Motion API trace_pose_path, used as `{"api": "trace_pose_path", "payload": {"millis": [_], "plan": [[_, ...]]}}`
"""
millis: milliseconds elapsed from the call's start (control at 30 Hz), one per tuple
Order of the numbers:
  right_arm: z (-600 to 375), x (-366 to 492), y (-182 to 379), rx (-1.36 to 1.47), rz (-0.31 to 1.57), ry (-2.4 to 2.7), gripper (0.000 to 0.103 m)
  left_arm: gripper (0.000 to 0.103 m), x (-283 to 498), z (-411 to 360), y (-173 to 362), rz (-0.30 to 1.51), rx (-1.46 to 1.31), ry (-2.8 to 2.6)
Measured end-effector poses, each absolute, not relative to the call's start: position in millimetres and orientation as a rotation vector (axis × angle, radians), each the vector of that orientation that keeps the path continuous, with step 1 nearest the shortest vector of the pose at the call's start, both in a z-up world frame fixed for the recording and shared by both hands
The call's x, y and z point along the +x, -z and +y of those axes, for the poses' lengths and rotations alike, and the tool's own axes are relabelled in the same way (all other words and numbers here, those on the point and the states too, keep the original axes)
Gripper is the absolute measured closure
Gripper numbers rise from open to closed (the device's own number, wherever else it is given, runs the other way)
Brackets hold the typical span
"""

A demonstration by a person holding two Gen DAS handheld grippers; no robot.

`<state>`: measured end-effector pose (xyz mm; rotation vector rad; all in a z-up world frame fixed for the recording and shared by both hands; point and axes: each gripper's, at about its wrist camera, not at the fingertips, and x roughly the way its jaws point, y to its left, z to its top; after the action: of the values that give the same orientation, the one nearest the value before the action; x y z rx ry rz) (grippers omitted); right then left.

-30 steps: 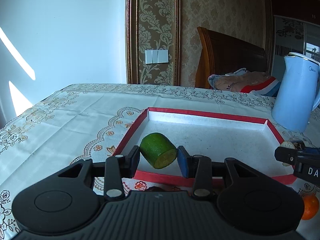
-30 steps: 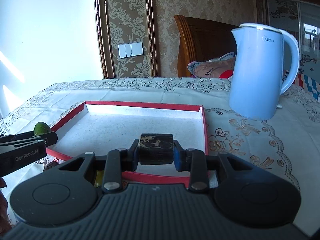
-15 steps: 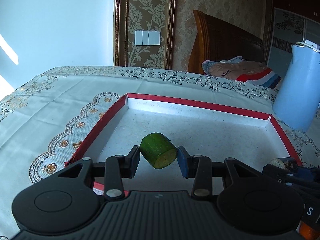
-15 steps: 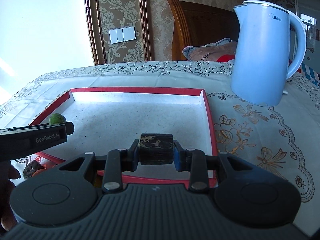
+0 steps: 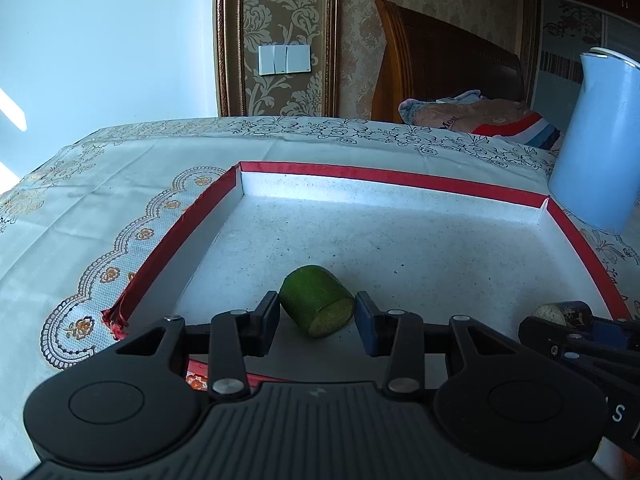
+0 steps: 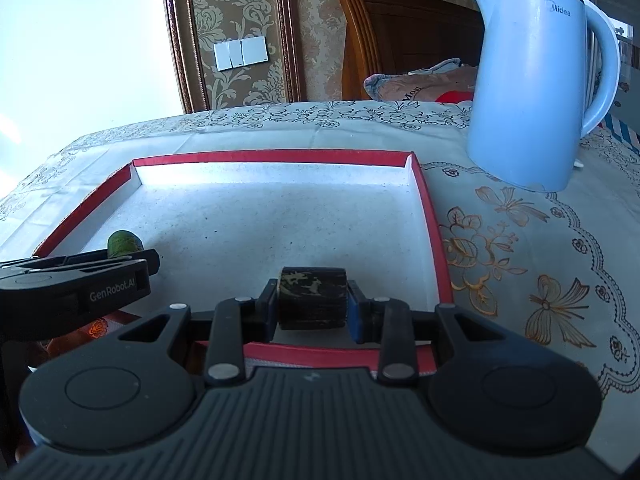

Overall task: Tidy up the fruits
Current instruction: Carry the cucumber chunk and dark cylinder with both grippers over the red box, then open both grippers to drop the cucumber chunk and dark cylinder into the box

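My left gripper [image 5: 316, 318] is shut on a short green fruit piece [image 5: 316, 300] with a yellowish cut face, held tilted just above the near part of the tray floor. The tray [image 5: 384, 178] is a shallow white box with a red rim. In the right wrist view, my right gripper [image 6: 312, 308] is shut on a dark, pale-mottled chunk [image 6: 312, 296] over the tray's near right part [image 6: 434, 240]. The left gripper [image 6: 132, 256] with the green piece [image 6: 123, 242] shows at the left of the right wrist view. The right gripper's tip [image 5: 560, 320] shows at the right of the left wrist view.
A pale blue electric kettle [image 6: 536, 80] stands on the patterned tablecloth [image 6: 520, 240] just beyond the tray's far right corner. A wooden chair back [image 5: 440, 64] with folded cloth [image 5: 480, 116] is behind the table. Something orange [image 6: 60, 344] lies below the left gripper, outside the tray.
Both grippers have moved forward and down over the tray, each keeping its piece. The tray now looks nearer and larger. The near rim has slipped under the gripper bodies.
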<state>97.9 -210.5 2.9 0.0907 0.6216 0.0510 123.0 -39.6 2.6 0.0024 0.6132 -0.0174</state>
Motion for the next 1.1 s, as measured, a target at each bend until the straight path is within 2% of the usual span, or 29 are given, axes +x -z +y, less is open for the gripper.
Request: {"api": "trace_pose_path", "payload": {"millis": [533,600,667,700,733,1000,1100], "plan": [[-211.2,96.3,-0.4,0.102,0.604,-0.046,0.071,0.062,117.1,-48.4,1.7,0.584,0.05,-0.001],[-211.4,96.4,-0.4,0.103,0.603,-0.046,0.071,0.059,117.6,-47.3,1.4,0.587,0.047,-0.007],[-211.5,96.0,-0.2,0.103,0.602,-0.047,0.071,0.046,117.8,-45.3,0.6,0.584,0.041,-0.015],[-211.9,95.7,-0.2,0.107,0.599,-0.046,0.07,0.043,116.8,-44.3,-0.4,0.577,0.035,-0.02],[-212.7,94.8,-0.5,0.112,0.594,-0.043,0.065,0.039,115.4,-43.3,-1.1,0.57,0.033,-0.026],[-217.4,90.6,-2.4,0.13,0.574,-0.039,0.064,0.038,107.6,-43.1,-3.4,0.559,0.052,-0.027],[-218.4,86.4,-4.8,0.134,0.55,-0.04,0.064,0.028,102.4,-40.4,-5.4,0.556,0.039,-0.018]]}}
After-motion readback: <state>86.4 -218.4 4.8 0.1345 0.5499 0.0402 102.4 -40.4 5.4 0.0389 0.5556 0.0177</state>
